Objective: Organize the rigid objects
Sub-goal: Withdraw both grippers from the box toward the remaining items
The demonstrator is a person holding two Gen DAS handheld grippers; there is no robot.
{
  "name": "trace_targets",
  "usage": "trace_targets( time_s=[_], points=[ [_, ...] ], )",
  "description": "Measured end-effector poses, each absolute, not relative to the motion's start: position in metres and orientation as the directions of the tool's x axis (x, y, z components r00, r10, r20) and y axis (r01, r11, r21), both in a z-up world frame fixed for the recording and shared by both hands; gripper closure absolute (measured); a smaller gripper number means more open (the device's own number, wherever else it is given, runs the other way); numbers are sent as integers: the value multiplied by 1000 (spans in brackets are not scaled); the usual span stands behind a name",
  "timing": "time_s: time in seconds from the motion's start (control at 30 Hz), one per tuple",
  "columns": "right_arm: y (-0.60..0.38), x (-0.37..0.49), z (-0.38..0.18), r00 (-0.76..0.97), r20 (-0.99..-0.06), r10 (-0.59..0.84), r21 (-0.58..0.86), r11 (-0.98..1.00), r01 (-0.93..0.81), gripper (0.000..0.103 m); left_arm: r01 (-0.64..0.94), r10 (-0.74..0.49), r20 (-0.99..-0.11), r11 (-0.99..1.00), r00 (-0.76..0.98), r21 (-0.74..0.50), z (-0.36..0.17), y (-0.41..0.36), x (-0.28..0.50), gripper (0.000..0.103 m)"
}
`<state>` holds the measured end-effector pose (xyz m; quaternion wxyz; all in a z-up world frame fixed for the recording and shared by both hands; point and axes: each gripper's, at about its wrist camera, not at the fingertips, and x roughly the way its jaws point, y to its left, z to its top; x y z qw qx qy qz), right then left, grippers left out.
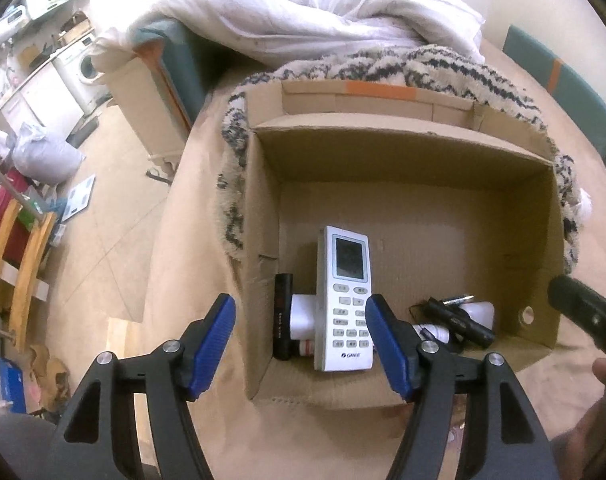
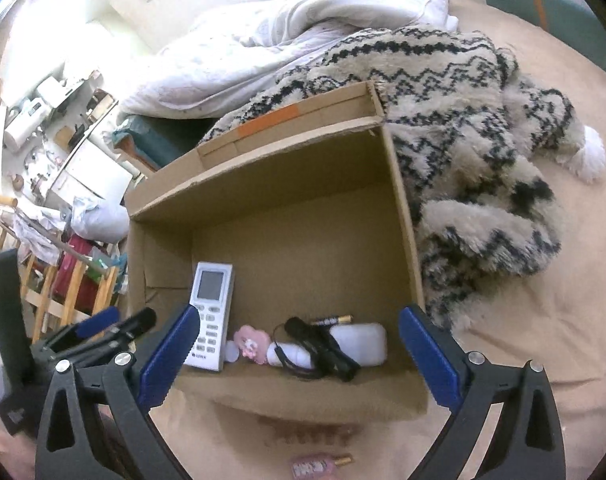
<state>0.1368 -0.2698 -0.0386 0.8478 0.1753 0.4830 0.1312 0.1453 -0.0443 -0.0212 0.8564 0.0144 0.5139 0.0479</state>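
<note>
An open cardboard box (image 1: 403, 136) (image 2: 263, 168) stands on the tan bed sheet. A white remote (image 1: 345, 300) (image 2: 211, 312) lies at the box's near left, over a white bottle (image 1: 303, 316) and beside a slim black stick (image 1: 283, 316). At the near right lie a black corded flashlight (image 1: 459, 320) (image 2: 323, 344), a battery (image 2: 333, 320), a white case (image 2: 361, 342) and a pink charm (image 2: 253, 340). My left gripper (image 1: 301, 304) hangs open above the remote, holding nothing. My right gripper (image 2: 299, 312) stands wide open over the box's near edge, also with nothing in it.
A fluffy zigzag blanket (image 2: 483, 140) wraps the box's far and right sides, and a white duvet (image 1: 303, 12) is heaped behind it. A small pink bottle (image 2: 315, 466) lies on the sheet in front of the box. The cluttered floor and a wooden rack (image 1: 15, 248) are to the left.
</note>
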Motion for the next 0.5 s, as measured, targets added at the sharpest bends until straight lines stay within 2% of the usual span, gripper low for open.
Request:
trace_targets(
  time_s=[0.13,0.23,0.3,0.5],
  points=[
    [-273,122,-32,513,-767,386,418,907,-57,0,-83,99,-854,994,511,66,-11,-33,128,38],
    [-276,108,-33,509,-761,402,443,895,-45,0,-88,86,-820,995,566,43,-1,-22,110,32],
    [-277,100,-33,511,-758,404,448,893,-43,0,-91,83,-810,995,581,36,1,-14,100,32],
    [-275,88,-38,496,-778,386,431,902,-26,0,-117,87,-823,993,561,26,-6,5,83,32]
  ],
)
